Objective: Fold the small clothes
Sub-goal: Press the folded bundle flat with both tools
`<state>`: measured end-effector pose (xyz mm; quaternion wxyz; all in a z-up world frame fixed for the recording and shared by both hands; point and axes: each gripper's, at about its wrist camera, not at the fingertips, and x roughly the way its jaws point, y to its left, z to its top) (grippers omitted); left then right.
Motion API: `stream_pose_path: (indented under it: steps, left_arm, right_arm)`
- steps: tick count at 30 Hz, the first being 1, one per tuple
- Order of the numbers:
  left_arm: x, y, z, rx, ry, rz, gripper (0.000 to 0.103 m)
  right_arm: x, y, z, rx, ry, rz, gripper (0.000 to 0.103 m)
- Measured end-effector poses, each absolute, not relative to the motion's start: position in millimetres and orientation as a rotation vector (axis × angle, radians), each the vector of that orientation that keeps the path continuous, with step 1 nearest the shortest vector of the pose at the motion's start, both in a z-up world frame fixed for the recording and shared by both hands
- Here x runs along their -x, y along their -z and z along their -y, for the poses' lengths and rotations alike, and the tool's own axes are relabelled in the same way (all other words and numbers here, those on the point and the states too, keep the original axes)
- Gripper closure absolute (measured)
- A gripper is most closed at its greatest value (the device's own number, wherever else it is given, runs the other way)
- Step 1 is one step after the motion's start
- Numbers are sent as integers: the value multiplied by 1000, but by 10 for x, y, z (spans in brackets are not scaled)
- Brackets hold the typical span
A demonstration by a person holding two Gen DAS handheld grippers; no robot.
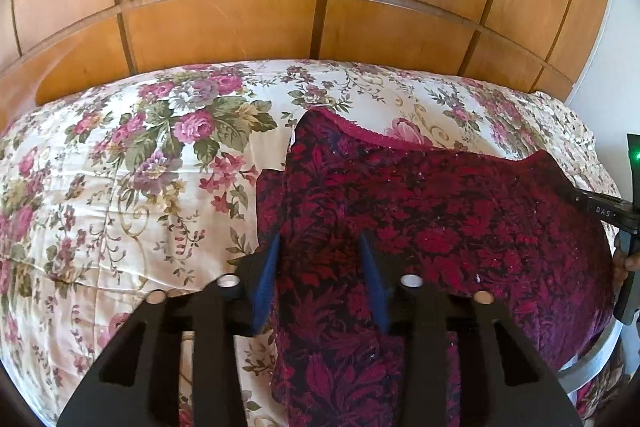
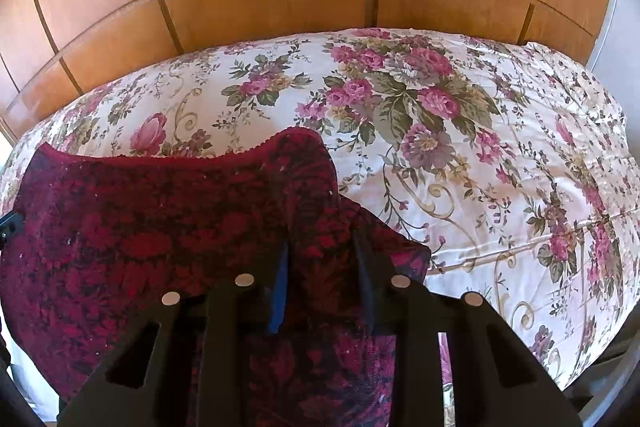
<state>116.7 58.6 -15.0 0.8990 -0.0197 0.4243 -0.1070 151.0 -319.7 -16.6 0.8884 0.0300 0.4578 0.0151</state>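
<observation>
Garment: dark red floral-patterned knit garment (image 1: pixel 432 227) lies on the floral bedspread (image 1: pixel 120 167), stretched between both grippers.
Left gripper (image 1: pixel 320 247): pinching a raised fold of cloth.
Right gripper (image 2: pixel 320 255): likewise pinching cloth; fingertip contact hard to see.
Hidden: garment's near edge is cut off.

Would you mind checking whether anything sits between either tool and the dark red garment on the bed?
Nothing visible does. The left tool and the right tool each already have a fold of the dark red garment between their fingers, and only the floral bedspread surrounds it.
</observation>
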Motion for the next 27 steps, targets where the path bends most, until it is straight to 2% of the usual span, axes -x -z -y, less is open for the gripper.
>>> stream_pose_path:
  steps: [5,9,11,18,26,27]
  left_arm:
    - [-1174,149,-586,35,215,-878,72]
    - [-1193,149,-591,33,207,-877,72]
    - [-1205,147,-585,28,197,-875,77]
    - [-1278,194,-586,39,186,-886,77]
    - [-1494,393,-569,90,178,-936,77]
    - [-1530,431,-560,84,170,-936,73]
  right_arm:
    - [-1496,137,3185,-54,-27,-935,80]
    - [-1470,82,3156,-29,-18,-909,84]
    - [-1459,51,3147,-25,-13,-897,85]
    - [-1488,52,3155,-1,36,-883,87]
    - [-1705,485,3258,12,149,-931,87]
    - [-1730,503,3287,-5,151,-935,86]
